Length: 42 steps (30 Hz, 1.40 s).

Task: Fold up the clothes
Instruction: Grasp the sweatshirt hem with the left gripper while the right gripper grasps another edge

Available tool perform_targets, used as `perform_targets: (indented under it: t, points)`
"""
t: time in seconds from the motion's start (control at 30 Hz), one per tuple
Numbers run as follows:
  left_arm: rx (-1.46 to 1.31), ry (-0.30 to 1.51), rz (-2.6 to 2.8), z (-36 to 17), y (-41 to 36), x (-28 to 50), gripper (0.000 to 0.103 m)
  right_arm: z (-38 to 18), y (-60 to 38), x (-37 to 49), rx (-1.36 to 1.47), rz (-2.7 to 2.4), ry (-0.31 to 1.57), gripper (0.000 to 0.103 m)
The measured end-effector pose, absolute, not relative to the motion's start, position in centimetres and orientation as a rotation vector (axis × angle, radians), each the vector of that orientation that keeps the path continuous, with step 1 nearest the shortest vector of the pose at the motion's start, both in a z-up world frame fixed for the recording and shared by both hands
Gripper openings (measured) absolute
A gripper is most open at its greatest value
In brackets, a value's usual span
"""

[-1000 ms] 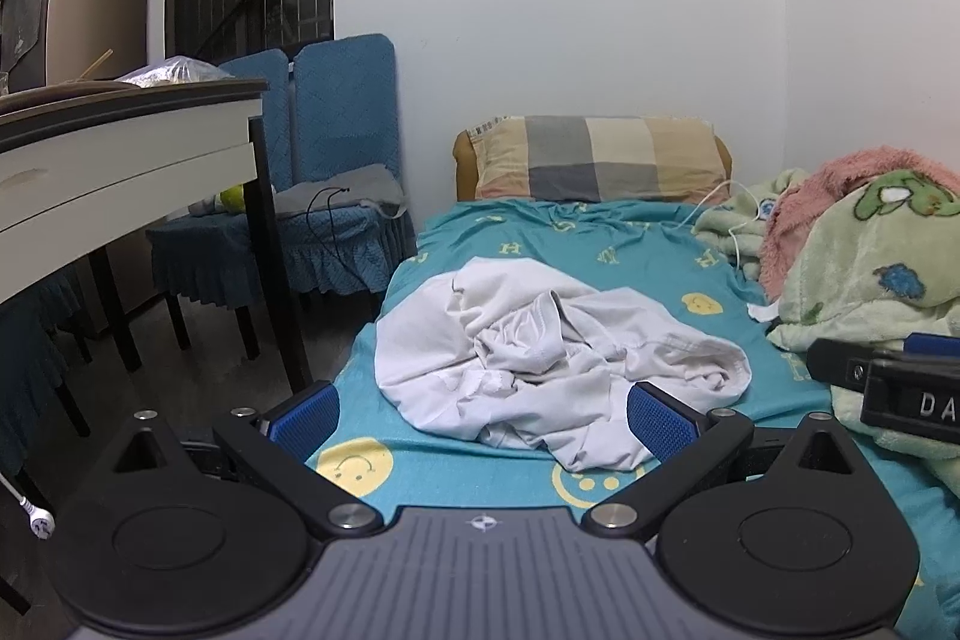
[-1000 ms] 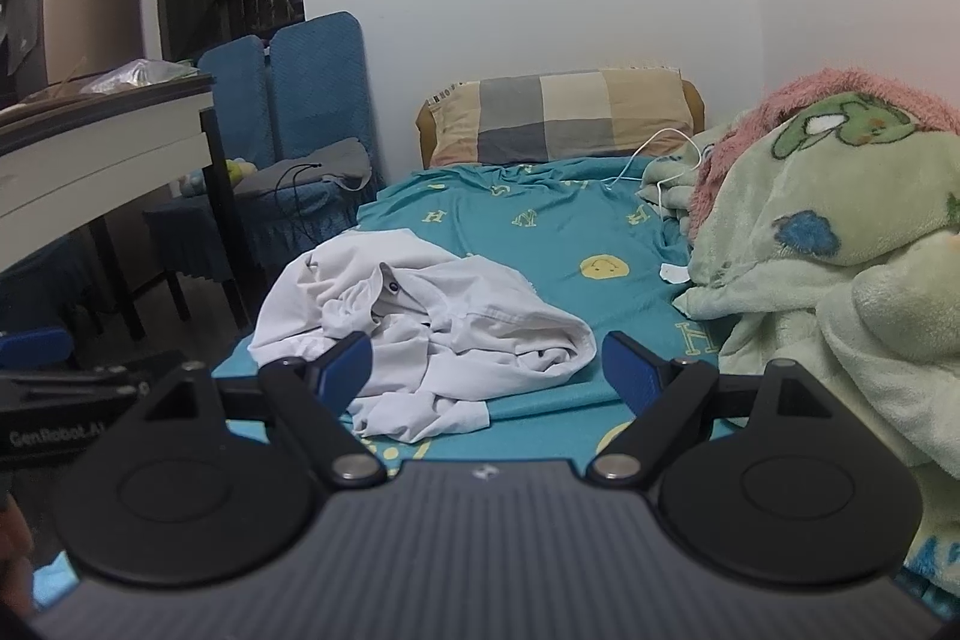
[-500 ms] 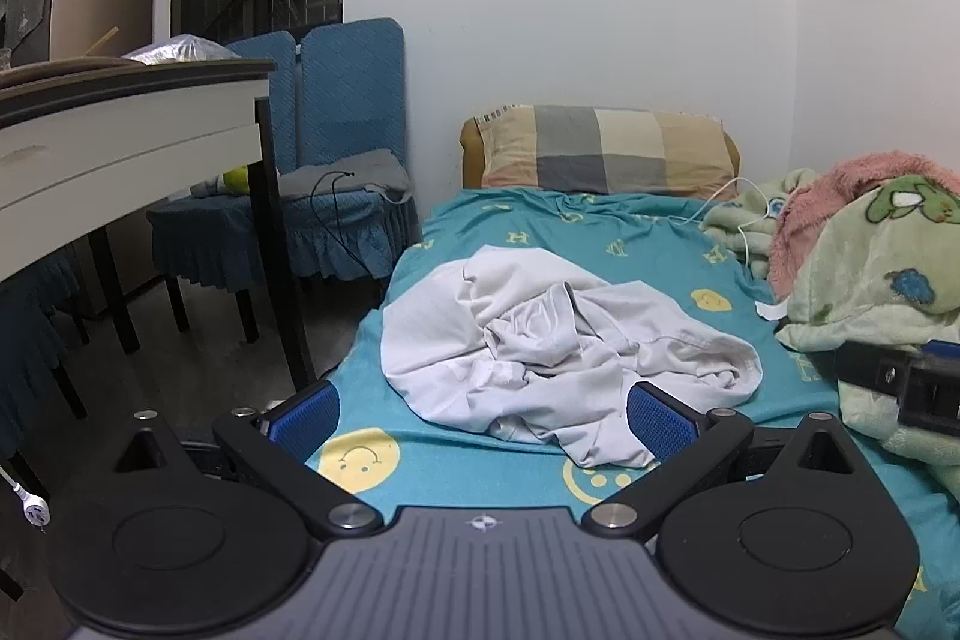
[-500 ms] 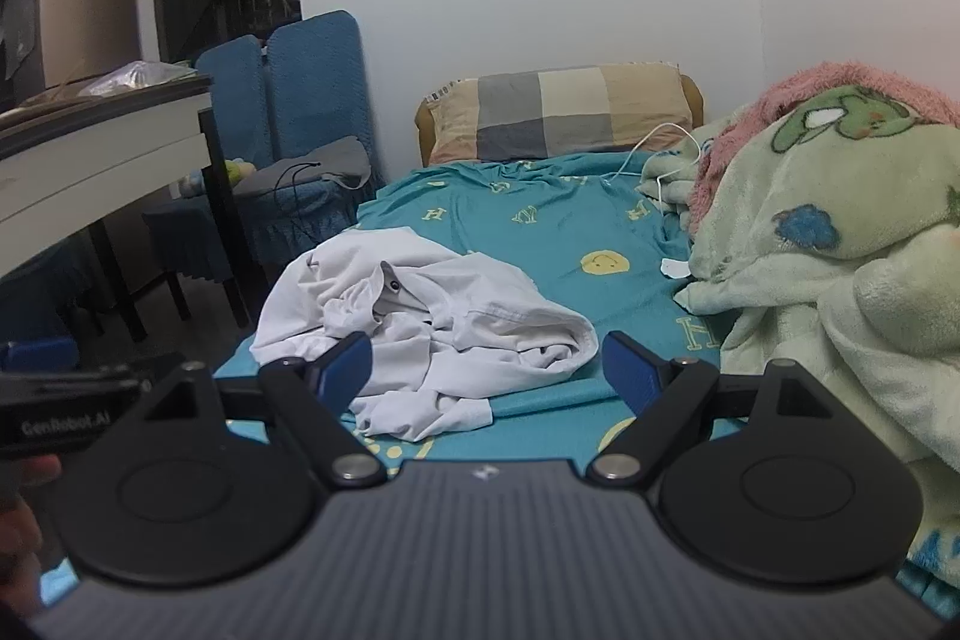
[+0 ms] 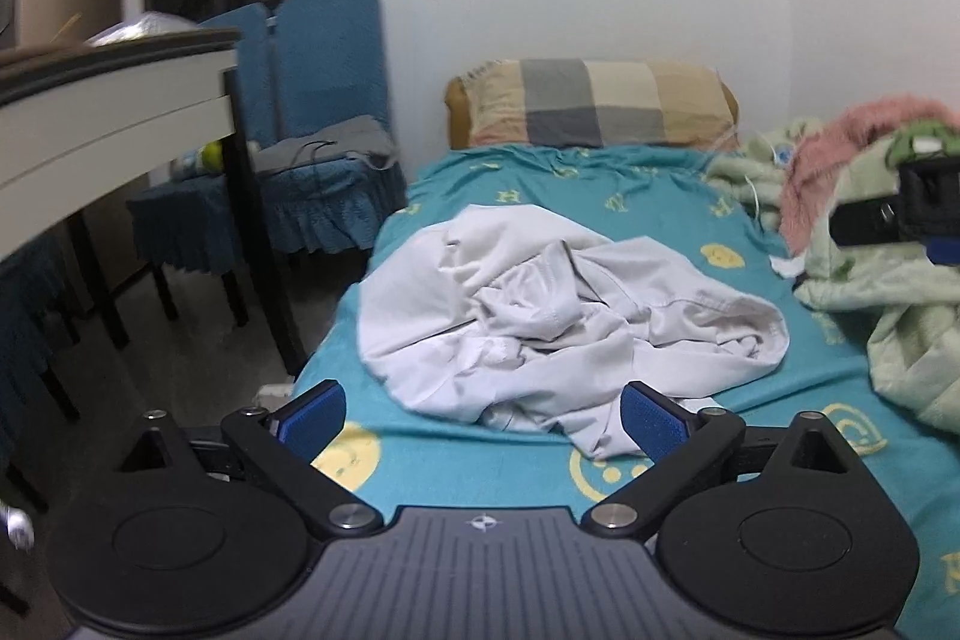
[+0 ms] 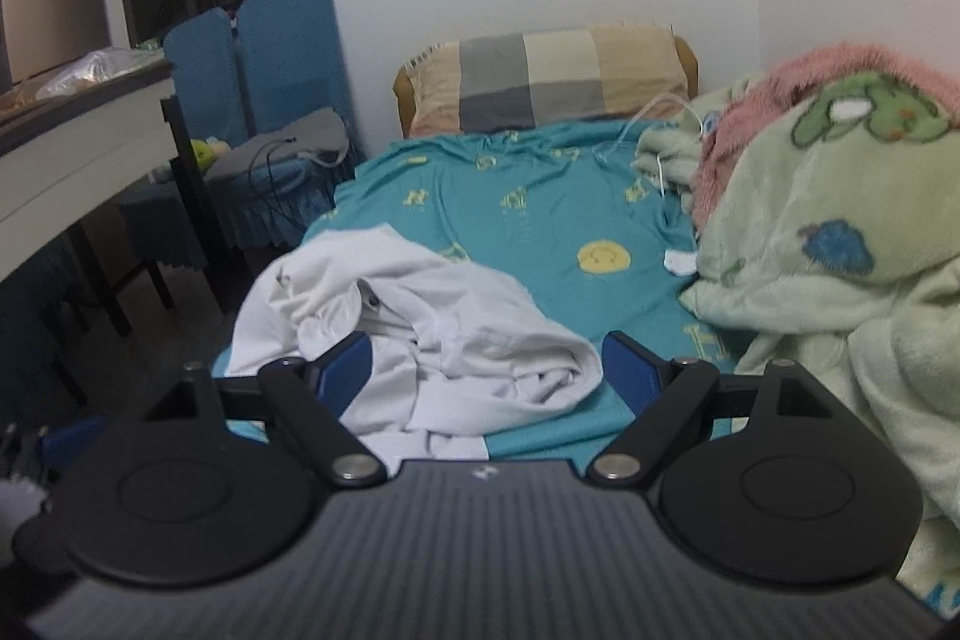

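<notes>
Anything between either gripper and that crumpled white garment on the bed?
Nothing visible. Both the left gripper and right gripper are open, with only bare teal sheet before the white garment.

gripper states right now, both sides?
Left gripper: open, holding nothing, short of the white garment.
Right gripper: open, holding nothing.

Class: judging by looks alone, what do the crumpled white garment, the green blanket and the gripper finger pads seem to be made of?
White garment: thin woven fabric, perhaps cotton; sharp creases, stitched hems.
Green blanket: plush fleece, matte; fuzzy nap, soft rounded folds.
Left gripper finger pads: probably blue rubber, finely textured, on black plastic fingers.
</notes>
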<state>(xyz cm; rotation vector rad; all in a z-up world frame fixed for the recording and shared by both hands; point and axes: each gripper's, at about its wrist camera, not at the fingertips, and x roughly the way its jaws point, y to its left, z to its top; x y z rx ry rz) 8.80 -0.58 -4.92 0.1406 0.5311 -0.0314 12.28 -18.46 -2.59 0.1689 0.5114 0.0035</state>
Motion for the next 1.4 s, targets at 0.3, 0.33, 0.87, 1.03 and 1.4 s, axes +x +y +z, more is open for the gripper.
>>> perform_targets:
  t: [0.3,0.33,0.87,1.03,1.4]
  points:
    - [0.243,0.549,-0.093,-8.6,-4.1,19.7,0.089,-4.5,-20.5,15.3,0.215,0.03,0.574,0.085]
    - [0.252,0.558,-0.1,-9.1,-4.6,20.8,0.087,-4.7,-20.8,15.6,0.227,0.032,0.582,0.085]
    - [0.325,0.536,-0.155,-12.4,-6.1,25.9,0.015,-6.7,-22.3,17.1,0.296,0.03,0.637,0.085]
    - [0.274,0.506,-0.172,-8.4,-5.2,21.6,0.013,-6.4,-22.9,16.5,0.314,0.013,0.61,0.085]
    - [0.08,0.375,-0.259,1.0,-1.7,6.3,0.012,-5.0,-23.2,13.0,0.343,0.059,0.511,0.085]
